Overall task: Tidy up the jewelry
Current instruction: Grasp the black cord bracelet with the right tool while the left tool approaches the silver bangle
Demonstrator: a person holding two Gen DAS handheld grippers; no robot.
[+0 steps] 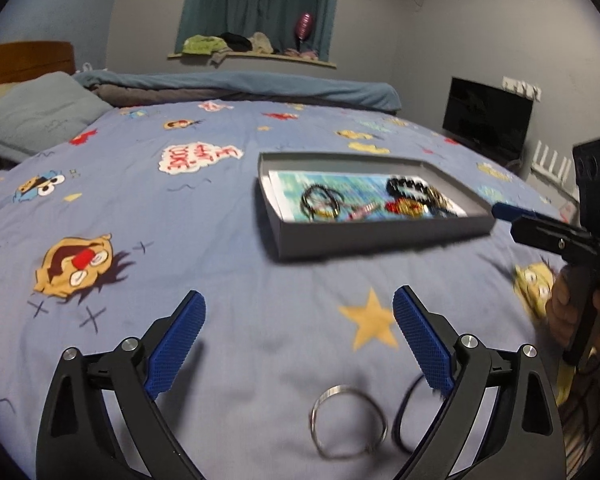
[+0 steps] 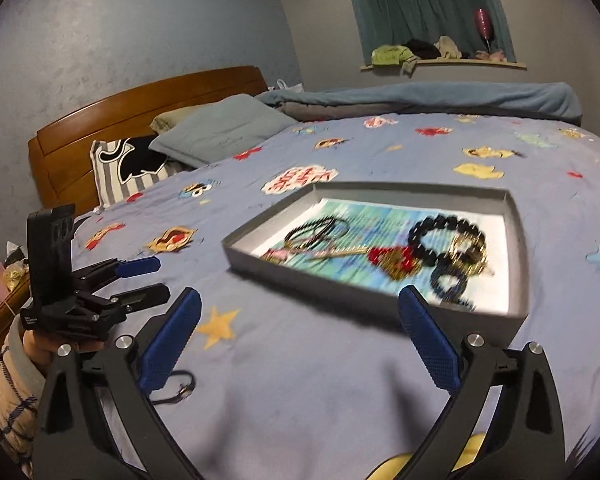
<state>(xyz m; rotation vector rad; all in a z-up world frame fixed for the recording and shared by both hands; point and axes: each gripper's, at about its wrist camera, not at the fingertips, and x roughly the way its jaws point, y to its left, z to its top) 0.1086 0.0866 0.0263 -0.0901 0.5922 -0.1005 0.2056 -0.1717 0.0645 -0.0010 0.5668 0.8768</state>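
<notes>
Two grippers hang over a bed covered by a blue cartoon-print sheet (image 1: pixel 260 272), and both stand spread wide with nothing between their fingers. The left gripper (image 1: pixel 298 336) sits low above the sheet near the bed's near edge; a silver ring bangle (image 1: pixel 348 422) lies flat on the sheet just in front of it, and a dark loop (image 1: pixel 408 412) lies beside the bangle, partly hidden behind the gripper's right finger. The right gripper (image 2: pixel 300 328) hovers close to the near wall of a shallow grey box (image 2: pixel 380 292), which rests on the sheet toward the middle of the bed. Inside the box, on a blue-green printed liner, lie a black beaded bracelet (image 2: pixel 440 236), a red and gold piece (image 2: pixel 396 260), thin dark cords (image 2: pixel 316 232) and a gold-toned bracelet (image 2: pixel 470 250); blur hides their finer detail. Pillows (image 2: pixel 220 128) lie by the wooden headboard (image 2: pixel 112 120).
</notes>
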